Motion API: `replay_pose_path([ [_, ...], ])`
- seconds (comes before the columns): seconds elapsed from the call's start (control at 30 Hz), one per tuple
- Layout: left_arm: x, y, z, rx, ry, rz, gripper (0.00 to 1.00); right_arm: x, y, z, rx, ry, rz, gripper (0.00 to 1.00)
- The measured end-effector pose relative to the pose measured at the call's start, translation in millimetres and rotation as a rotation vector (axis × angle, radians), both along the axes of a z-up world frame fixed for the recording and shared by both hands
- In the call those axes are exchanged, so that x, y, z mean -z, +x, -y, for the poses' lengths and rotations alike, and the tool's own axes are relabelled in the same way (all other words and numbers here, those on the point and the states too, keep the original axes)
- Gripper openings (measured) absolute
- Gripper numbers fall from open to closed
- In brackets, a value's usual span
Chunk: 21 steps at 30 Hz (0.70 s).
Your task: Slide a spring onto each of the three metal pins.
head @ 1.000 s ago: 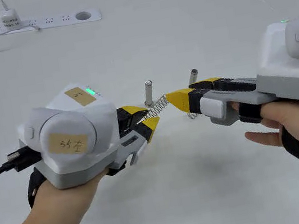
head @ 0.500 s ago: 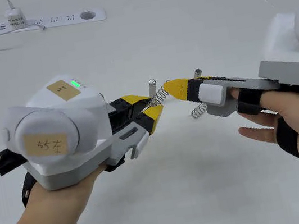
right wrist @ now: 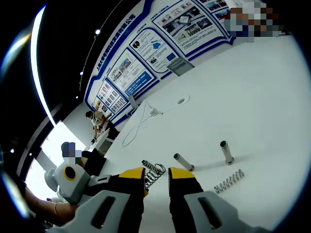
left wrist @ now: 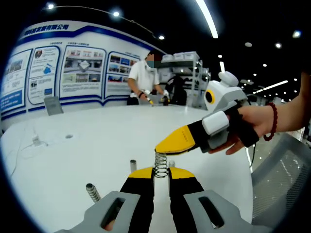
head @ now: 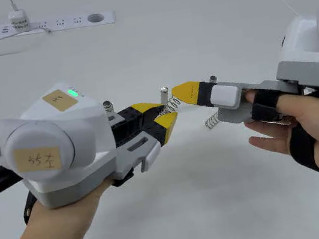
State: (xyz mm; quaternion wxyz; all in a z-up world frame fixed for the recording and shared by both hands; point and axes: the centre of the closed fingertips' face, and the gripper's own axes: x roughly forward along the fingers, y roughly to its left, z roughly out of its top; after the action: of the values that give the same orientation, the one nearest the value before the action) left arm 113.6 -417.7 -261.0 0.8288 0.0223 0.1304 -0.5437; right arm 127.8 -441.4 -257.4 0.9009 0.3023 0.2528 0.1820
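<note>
Right gripper (head: 179,92) now rides higher against the middle pin (head: 164,92) than a second ago; its jaws stand slightly apart at the end of the held spring (left wrist: 160,165). Left gripper (left wrist: 161,173) is clamped on that spring, just in front of the pin. A loose spring (head: 211,120) lies on the white workbench (head: 194,29), right of the pin.
</note>
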Motion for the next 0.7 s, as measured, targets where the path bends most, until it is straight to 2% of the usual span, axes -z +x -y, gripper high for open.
replay_pose_path([
  [0.13,-2.5,-0.9,1.1,0.002,-0.014,-0.005,0.10,-2.0,0.6,-1.2,0.005,0.027,-0.002,0.17],
  [0.37,-1.2,-0.6,0.3,0.001,-0.012,-0.016,0.10,-4.8,0.3,-2.7,-0.003,0.028,0.008,0.15],
  [0.7,1.5,0.2,-1.7,-0.009,0.000,-0.027,0.10,-9.4,1.6,-6.5,-0.034,-0.012,0.045,0.13],
])
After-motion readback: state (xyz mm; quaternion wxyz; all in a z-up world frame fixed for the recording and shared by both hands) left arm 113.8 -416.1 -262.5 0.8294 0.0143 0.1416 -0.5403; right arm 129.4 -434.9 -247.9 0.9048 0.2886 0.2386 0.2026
